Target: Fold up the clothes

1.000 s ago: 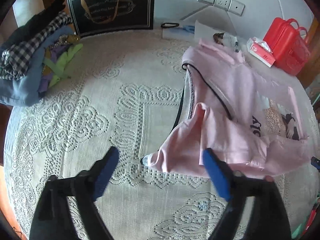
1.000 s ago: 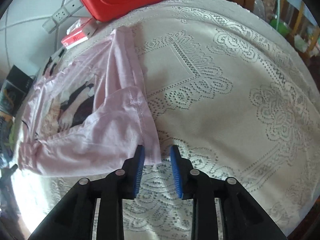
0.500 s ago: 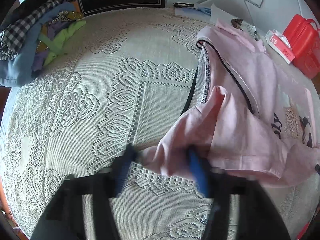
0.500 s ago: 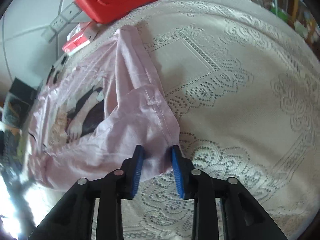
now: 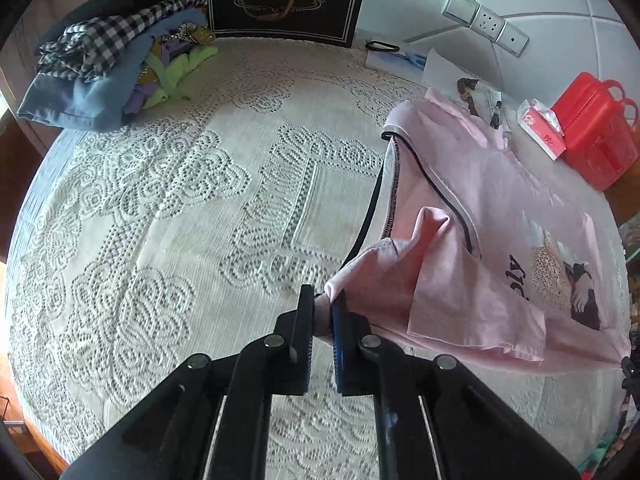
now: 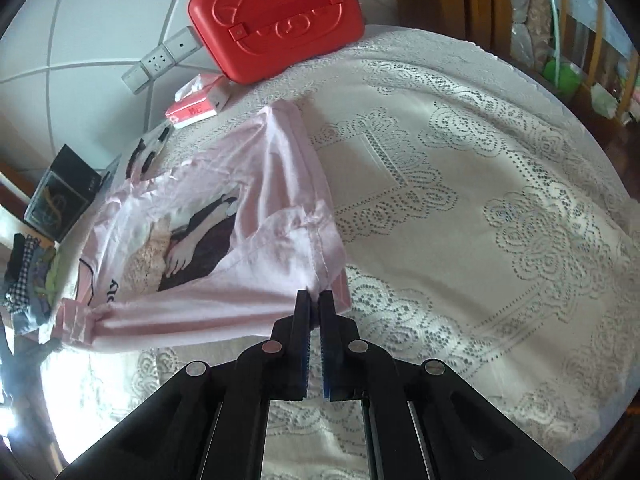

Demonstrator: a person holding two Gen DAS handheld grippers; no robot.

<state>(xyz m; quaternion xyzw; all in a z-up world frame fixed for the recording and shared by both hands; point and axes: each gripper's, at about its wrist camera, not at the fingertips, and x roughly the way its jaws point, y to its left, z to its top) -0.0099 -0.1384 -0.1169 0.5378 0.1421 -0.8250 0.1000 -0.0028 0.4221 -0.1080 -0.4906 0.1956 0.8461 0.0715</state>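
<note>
A pink T-shirt point(image 5: 492, 200) with a printed picture and black neck trim lies rumpled on the white lace tablecloth point(image 5: 160, 220). My left gripper point(image 5: 323, 304) is shut on a bunched pink corner at the shirt's near edge, the cloth pinched between its blue pads. In the right wrist view the same pink T-shirt point(image 6: 224, 208) spreads to the left, print side up. My right gripper point(image 6: 314, 300) is shut on the shirt's hemmed corner, which is lifted into a fold above the cloth. The near edge is stretched between the two grips.
A heap of folded and loose clothes point(image 5: 108, 64) sits at the far left. A black gift bag point(image 5: 284, 0), papers, a tissue pack point(image 5: 540, 128) and a red plastic case point(image 6: 276, 16) line the wall side. Bare lace tablecloth point(image 6: 480, 220) stretches right of the shirt.
Both grippers went from open beside the shirt's near corners to shut on them. The pinched corners have risen off the tablecloth, and the shirt's near edge is pulled taut.
</note>
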